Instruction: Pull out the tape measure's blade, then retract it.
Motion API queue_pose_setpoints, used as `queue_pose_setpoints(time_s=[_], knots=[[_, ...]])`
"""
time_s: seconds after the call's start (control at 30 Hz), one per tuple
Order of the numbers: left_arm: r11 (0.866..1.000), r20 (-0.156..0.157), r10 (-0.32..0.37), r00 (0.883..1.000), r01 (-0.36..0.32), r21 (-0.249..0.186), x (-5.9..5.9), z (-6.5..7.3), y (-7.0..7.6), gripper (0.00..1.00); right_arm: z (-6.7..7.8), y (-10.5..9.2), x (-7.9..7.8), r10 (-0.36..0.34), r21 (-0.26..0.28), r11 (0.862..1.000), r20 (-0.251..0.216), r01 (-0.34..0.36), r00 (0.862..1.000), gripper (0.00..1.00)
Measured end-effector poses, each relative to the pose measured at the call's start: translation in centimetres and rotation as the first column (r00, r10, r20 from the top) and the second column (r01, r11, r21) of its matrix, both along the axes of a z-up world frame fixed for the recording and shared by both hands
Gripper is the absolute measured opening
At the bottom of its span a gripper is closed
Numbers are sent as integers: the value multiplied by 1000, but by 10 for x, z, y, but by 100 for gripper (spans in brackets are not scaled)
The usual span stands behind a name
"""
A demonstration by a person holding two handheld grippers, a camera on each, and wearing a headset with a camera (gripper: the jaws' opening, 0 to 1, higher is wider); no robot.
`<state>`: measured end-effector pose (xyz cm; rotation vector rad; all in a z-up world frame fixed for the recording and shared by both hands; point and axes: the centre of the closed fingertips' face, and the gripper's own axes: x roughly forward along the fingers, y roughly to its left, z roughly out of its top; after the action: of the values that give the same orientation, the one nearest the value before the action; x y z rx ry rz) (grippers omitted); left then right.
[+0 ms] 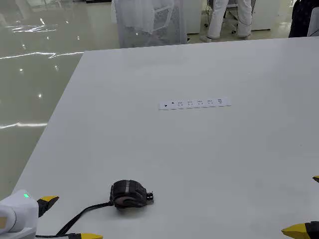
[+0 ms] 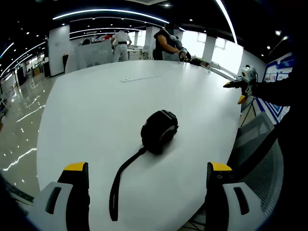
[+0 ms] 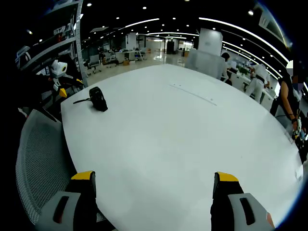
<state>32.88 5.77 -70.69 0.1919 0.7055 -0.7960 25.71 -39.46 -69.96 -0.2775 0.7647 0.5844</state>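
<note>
Black round tape measure on white table — just ahead of our wide-open left gripper; right gripper likewise, well apart.

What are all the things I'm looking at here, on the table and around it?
tape measure: one, black, on the table near its front left corner
strap: one, black, trailing from the tape measure toward the near edge
socket strip: one, white, in the middle of the table
table: one, white, wide
mesh chair: one, grey, at the table's near edge
people: a few, some in white, beyond the far end
floor: pale, glossy, left of the table
left gripper: one, white with yellow tips, jaws open, just short of the tape measure
right gripper: one, white with yellow tips, jaws open, at the near edge, well away from the tape measure
</note>
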Motion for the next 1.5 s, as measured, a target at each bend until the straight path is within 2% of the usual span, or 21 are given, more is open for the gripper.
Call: queue_pose_setpoints(time_s=[0.23, 0.57, 0.67, 0.9, 1.1, 1.23, 1.5], knots=[[1000, 1, -3, 1000, 3, -11, 2, 3, -1, 99, -3, -1, -1, -2, 2, 1000, -7, 2, 1000, 100], [1000, -13, -23, 1000, 23, 5, 0, -1, 6, 99, -3, 0, -3, 9, -6, 1000, -13, -9, 1000, 100], [1000, 15, -21, 1000, 20, 18, 4, -1, 9, 99, -2, 1, -2, 11, 3, 1000, -14, -11, 1000, 100], [999, 5, -35, 999, 35, 3, 4, -2, 4, 99, 2, 6, -1, 29, 10, 1000, -13, -29, 999, 100], [999, -3, -40, 999, 40, 1, 2, -5, 3, 99, -5, 10, -1, 42, 22, 999, -35, -41, 999, 100], [999, 4, -40, 999, 40, 6, 1, -6, 6, 99, -4, 14, 1, 35, 45, 998, -27, -34, 999, 100], [998, 9, -59, 998, 58, 16, -1, -5, 2, 99, -4, 12, 0, 29, 43, 999, -6, -29, 1000, 100]])
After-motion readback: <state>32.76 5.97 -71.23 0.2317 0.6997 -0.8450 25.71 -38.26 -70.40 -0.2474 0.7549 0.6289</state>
